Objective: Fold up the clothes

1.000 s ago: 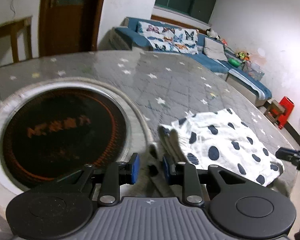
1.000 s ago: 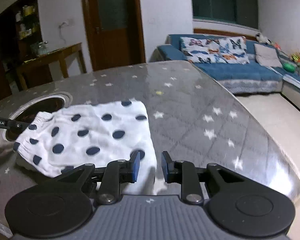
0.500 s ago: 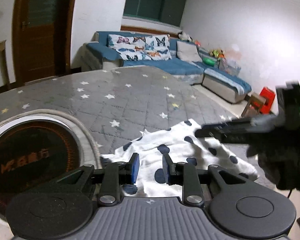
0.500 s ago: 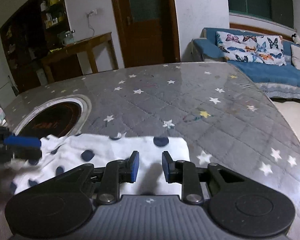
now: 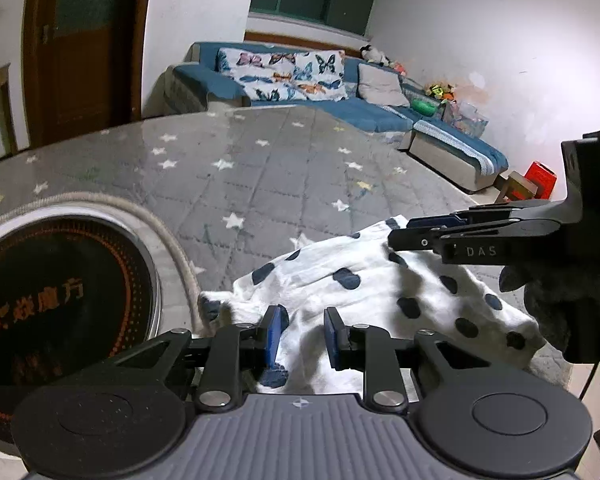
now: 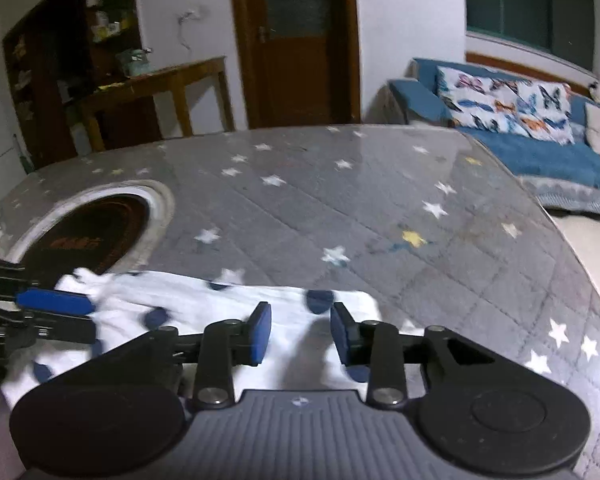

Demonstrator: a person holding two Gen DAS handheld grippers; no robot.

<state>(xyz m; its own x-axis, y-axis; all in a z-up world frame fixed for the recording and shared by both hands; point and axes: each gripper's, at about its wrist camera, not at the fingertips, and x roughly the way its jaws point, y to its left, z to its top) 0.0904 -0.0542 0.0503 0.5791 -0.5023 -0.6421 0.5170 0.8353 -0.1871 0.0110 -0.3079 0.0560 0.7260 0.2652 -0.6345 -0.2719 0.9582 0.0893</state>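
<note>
A white cloth with navy dots [image 5: 364, 280] lies folded on the grey star-patterned table cover [image 5: 260, 184]. My left gripper [image 5: 302, 336] sits at the cloth's near left edge, its blue pads closed on a bunched fold of it. Coming in from the right, my right gripper [image 5: 400, 232] hovers over the cloth's far edge. In the right wrist view the cloth [image 6: 204, 304] spreads under my right gripper [image 6: 300, 332], whose jaws are opening; cloth lies between the pads but they do not press it. The left gripper [image 6: 88, 316] reaches in at the left edge.
A round dark panel with orange lettering [image 5: 60, 300] is set into the table left of the cloth. The table's curved edge [image 6: 580, 264] drops off on the right. A blue sofa [image 5: 340, 96] and a wooden door [image 6: 296, 40] stand beyond.
The right gripper carried its end of the cloth over toward the left gripper, doubling the cloth. Its pads then spread apart. The left gripper shifted a little, still on the cloth.
</note>
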